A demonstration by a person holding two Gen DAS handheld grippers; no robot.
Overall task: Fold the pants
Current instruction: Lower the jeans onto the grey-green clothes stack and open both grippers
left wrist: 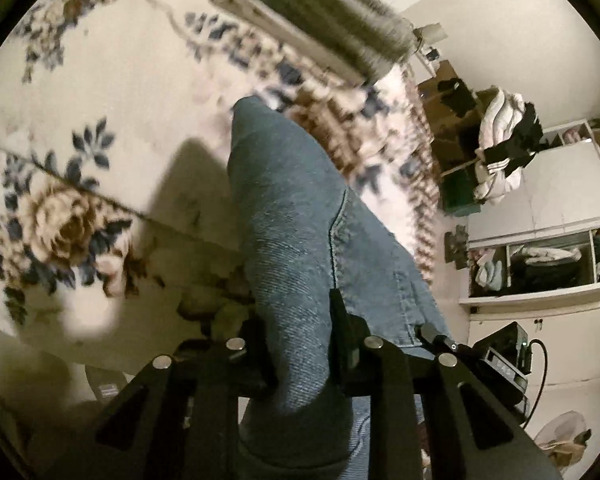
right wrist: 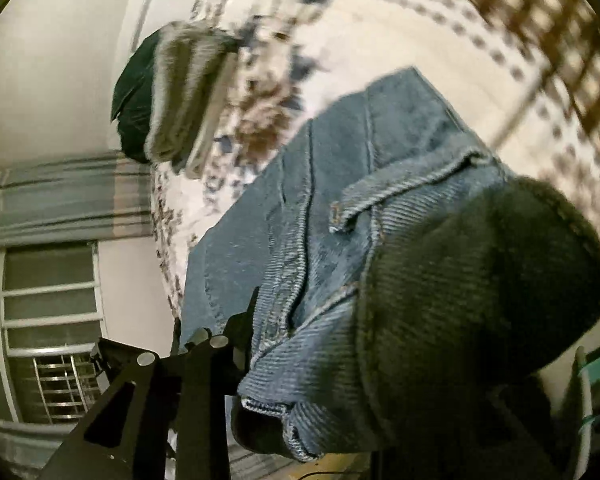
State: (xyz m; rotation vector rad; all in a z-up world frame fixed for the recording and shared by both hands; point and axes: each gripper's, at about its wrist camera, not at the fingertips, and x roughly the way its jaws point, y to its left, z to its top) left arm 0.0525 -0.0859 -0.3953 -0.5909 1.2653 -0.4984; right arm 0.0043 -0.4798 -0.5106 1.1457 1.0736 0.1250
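The left gripper [left wrist: 300, 344] is clamped on blue denim pants [left wrist: 296, 216]. The cloth is bunched between its black fingers [left wrist: 344, 332] at 6 o'clock in the left wrist view. From there one leg runs up toward 12 o'clock, a stitched seam along its right side. It hangs over a cream bedspread [left wrist: 112, 80] printed with blue and brown flowers (blurred). A striped pillow [left wrist: 320, 16] lies at 12 o'clock. Shelves with clothes [left wrist: 504, 152] stand at 3 o'clock.

In the right wrist view, the right gripper [right wrist: 256, 360] also holds the pants [right wrist: 340, 200]. The waistband end is gathered against its one visible finger at 6 o'clock. A dark fold [right wrist: 480, 280] of cloth covers the other side, so its jaws cannot be seen fully. The bedspread [right wrist: 400, 28] lies behind, and a barred window [right wrist: 48, 320] sits at 8 o'clock.
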